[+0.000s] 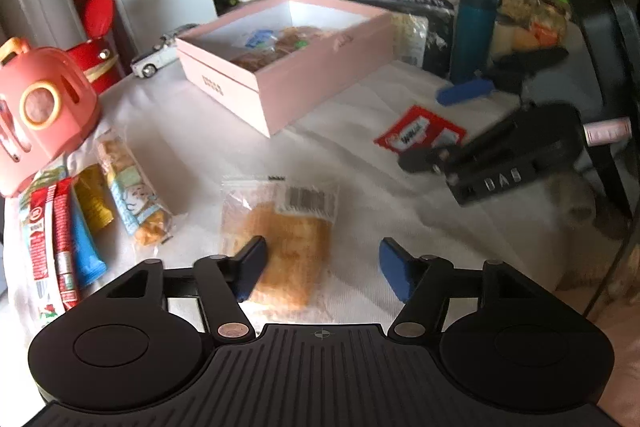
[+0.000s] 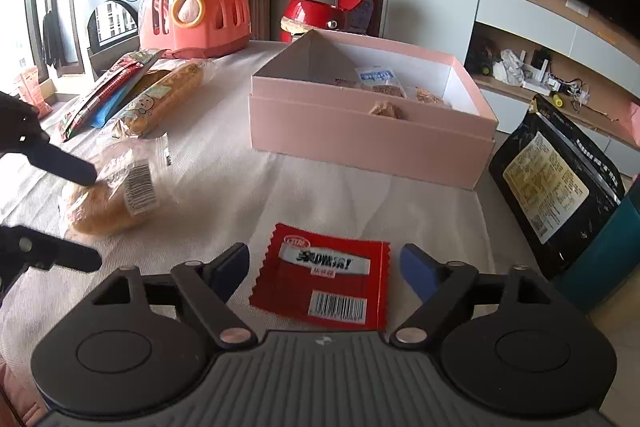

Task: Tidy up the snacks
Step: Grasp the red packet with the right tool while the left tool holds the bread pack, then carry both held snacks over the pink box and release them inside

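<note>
A clear-wrapped bread packet (image 1: 288, 227) (image 2: 108, 199) lies on the white tablecloth. My left gripper (image 1: 323, 263) hovers over it, open, with its left finger above the bread and its right finger beside it. A red snack packet (image 2: 324, 279) (image 1: 420, 131) lies flat between the fingers of my right gripper (image 2: 324, 267), which stands open; the pads do not touch it. Behind both stands an open pink box (image 1: 280, 87) (image 2: 360, 143) with several wrapped snacks inside. Each gripper shows in the other's view: the right gripper (image 1: 440, 127), the left gripper (image 2: 80, 215).
More wrapped bars (image 1: 76, 227) and a long pastry packet (image 1: 132, 195) lie at the left by a pink toy carrier (image 1: 44, 107). A red bin (image 1: 96, 51), a toy car (image 1: 156, 57), a teal bottle (image 1: 472, 31) and a black pouch (image 2: 556, 183) ring the table.
</note>
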A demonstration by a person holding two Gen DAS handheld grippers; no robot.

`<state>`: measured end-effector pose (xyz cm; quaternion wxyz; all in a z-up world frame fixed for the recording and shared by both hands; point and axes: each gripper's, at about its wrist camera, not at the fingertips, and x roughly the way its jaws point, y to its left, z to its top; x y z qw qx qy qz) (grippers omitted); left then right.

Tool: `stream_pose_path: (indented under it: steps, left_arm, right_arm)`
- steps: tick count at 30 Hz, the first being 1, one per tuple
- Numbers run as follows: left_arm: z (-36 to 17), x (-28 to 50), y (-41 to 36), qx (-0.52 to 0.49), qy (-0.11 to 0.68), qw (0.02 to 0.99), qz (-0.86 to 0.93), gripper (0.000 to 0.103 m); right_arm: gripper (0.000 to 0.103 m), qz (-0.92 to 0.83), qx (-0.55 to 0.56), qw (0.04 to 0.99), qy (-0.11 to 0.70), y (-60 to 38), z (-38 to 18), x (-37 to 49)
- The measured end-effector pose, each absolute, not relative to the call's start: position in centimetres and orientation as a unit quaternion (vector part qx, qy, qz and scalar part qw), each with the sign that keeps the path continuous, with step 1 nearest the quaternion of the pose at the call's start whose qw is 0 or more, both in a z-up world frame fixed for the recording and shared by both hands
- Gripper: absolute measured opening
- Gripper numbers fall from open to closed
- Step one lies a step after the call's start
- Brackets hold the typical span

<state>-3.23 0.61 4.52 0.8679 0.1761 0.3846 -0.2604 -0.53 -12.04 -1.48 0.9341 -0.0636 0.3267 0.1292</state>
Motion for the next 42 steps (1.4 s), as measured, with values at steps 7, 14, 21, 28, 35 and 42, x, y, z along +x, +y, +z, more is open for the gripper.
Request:
stream_pose_path:
  steps: [7,14,21,28,35,42]
  left_arm:
    - [4.4,-1.3,1.8,0.158,0.393,0.880,-0.215,0.064]
    - [2.5,0.4,1.5,0.119,0.426,0.869,-0.224,0.068]
    - [4.0,-0.5,2.2,0.093,0.400,0.880,-0.239,0.062]
    - [10.9,-0.2,2.8,0.037,0.303,0.917,-0.257,0.062]
    - [16.7,9.9,0.8,-0.076,0.246,0.925,-0.278,0.062]
    - [7.3,22.2,-3.4,-0.073,0.386,0.882,-0.262,0.061]
  right_arm:
    - [0.087,0.110,-0.022,0.935,0.337,-13.0,-1.9,-0.8]
    - [0.088,0.102,0.007,0.929,0.357,-12.8,-2.5,0.4]
    - [0.073,0.115,-0.041,0.931,0.344,-12.0,-2.3,-0.3]
    - [0.059,0.125,-0.056,0.949,0.284,-13.7,2.4,-0.8]
    - [0.059,0.105,-0.035,0.976,0.185,-17.1,13.8,5.5]
    - [0.059,0.084,0.004,0.965,0.247,-17.8,14.4,17.2]
